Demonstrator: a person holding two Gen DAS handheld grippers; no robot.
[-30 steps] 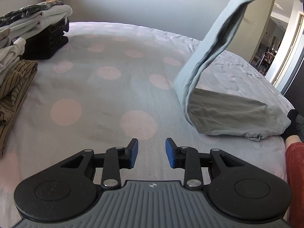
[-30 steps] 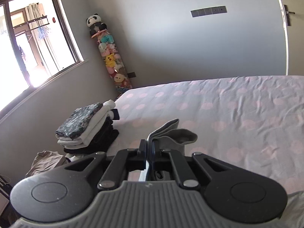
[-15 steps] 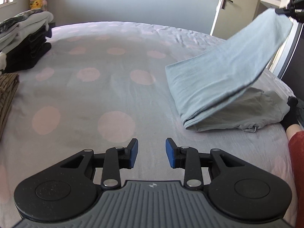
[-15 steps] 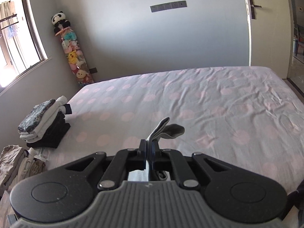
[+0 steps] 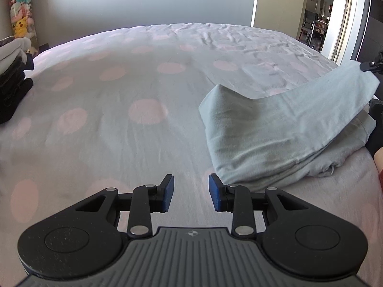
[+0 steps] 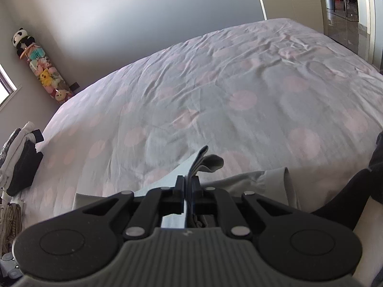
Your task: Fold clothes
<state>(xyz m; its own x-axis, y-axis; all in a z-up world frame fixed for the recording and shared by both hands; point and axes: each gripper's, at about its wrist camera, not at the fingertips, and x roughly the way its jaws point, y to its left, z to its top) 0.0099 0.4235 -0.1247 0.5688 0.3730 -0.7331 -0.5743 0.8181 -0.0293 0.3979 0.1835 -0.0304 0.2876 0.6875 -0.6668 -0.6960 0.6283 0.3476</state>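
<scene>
- right tool [image 6: 188,181] is clamped on a corner of the grey-blue garment [image 5: 275,129], but its own cam only shows a bit of cloth poking past the tips. Rest is hidden under the tool body.
- from the left cam the right tool [image 5: 373,63] is mostly cut off at the frame edge, just a dark bit w/ the lifted corner hanging off it.
- left tool [image 5: 191,192] has its blue pads apart w/ nothing between them, low over the bed [image 5: 119,95], right pad just beside the garment's near edge.
- folded stack [image 5: 13,79] at far left is half out of frame, can't tell what's in it.
- vs 1 s ago: the raised flap was standing almost upright, now it's way lower, draped over the rest of the garment on the bed's right side.
- left tool has swung right. Doorway [image 5: 318,12] shows now.
</scene>
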